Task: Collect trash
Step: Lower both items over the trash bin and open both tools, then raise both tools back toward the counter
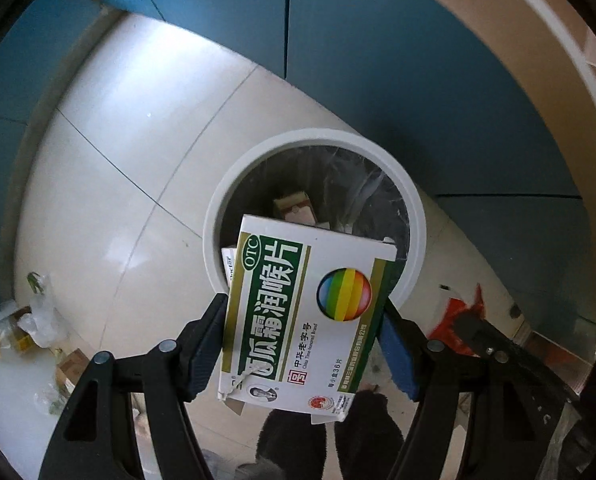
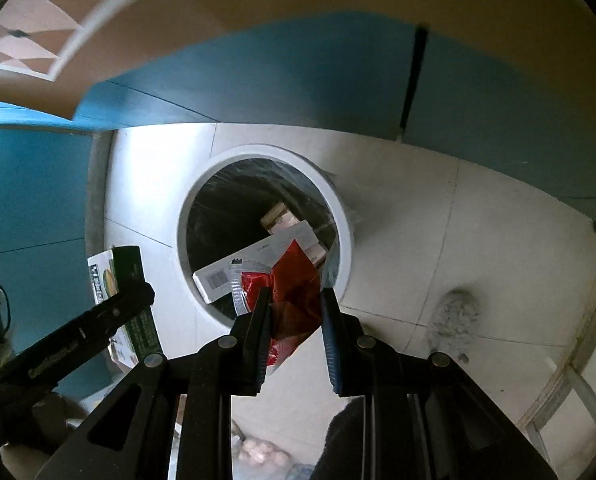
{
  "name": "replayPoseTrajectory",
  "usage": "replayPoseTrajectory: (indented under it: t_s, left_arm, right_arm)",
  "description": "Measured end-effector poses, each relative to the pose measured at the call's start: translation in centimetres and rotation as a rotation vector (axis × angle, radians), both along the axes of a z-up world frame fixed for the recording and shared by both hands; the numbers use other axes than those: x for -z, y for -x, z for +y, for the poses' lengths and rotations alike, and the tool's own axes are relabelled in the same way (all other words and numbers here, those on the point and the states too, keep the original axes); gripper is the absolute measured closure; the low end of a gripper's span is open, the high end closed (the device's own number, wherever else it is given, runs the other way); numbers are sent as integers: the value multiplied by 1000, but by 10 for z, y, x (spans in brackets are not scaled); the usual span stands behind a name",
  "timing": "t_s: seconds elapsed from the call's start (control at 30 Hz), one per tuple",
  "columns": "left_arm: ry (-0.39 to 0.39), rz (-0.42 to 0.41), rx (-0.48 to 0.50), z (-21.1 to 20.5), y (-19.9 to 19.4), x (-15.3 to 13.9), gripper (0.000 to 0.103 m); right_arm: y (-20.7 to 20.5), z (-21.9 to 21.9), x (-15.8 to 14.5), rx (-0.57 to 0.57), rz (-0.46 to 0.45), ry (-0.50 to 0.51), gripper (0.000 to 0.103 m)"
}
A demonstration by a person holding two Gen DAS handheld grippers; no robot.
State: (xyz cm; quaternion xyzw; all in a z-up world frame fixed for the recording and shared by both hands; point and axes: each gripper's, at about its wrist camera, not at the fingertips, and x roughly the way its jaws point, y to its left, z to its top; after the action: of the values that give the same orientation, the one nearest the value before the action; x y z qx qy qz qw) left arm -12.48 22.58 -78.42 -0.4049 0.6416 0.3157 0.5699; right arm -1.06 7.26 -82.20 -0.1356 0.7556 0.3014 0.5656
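Observation:
My left gripper (image 1: pixel 303 312) is shut on a white and green medicine box (image 1: pixel 294 316) with a rainbow ball printed on it, held over the near rim of a round white trash bin (image 1: pixel 218 200). The bin is lined with a dark bag and has several boxes inside. My right gripper (image 2: pixel 294 308) is shut on a crumpled red wrapper (image 2: pixel 294 284), poised over the same trash bin (image 2: pixel 345 232). In the right wrist view the left gripper's finger and its medicine box (image 2: pixel 102 276) show at the left. The red wrapper (image 1: pixel 457 312) shows at the right of the left wrist view.
The bin stands on pale floor tiles (image 1: pixel 138 160) beside a blue wall (image 1: pixel 377 60). A white table edge with plastic wrappers and small packets (image 1: pixel 26 328) lies at the lower left. A grey dust patch (image 2: pixel 455 312) marks the floor to the right. Dark furry slippers (image 1: pixel 325 440) are below.

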Motion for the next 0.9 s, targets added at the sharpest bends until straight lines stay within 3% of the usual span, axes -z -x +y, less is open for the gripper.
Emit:
replayPoseTrajectory:
  t_s: [0.07,0.13,0.2,0.27,0.4,0.47,0.7,0.9]
  left_arm:
    - [3,-1,-1,2,1,3,30]
    - [-18,5,8,5,3,-1,4]
    - [-32,17,9,7,2,-5,0]
    - [-46,28,4,7,6,-11,0]
    - [-90,57,-12,9,20,-29,0]
    - [-117,73,-11,7,27,-42,0]
    - [-154,100,5,-5,44,-96,0]
    - [-169,91,23,-20,57,-166,0]
  right_arm:
    - [1,6,14,-7,22,2,78]
    - [3,9,24,-11,47,5,77]
    - [5,12,29,-13,53,6,74]
    - [8,16,31,-29,44,15,55]
    - [13,17,19,-70,-7,30,30]
    - [15,20,5,-110,-57,49,7]
    - [32,30,-46,-243,-197,97,0]
    - [40,28,-112,-288,-219,89,0]
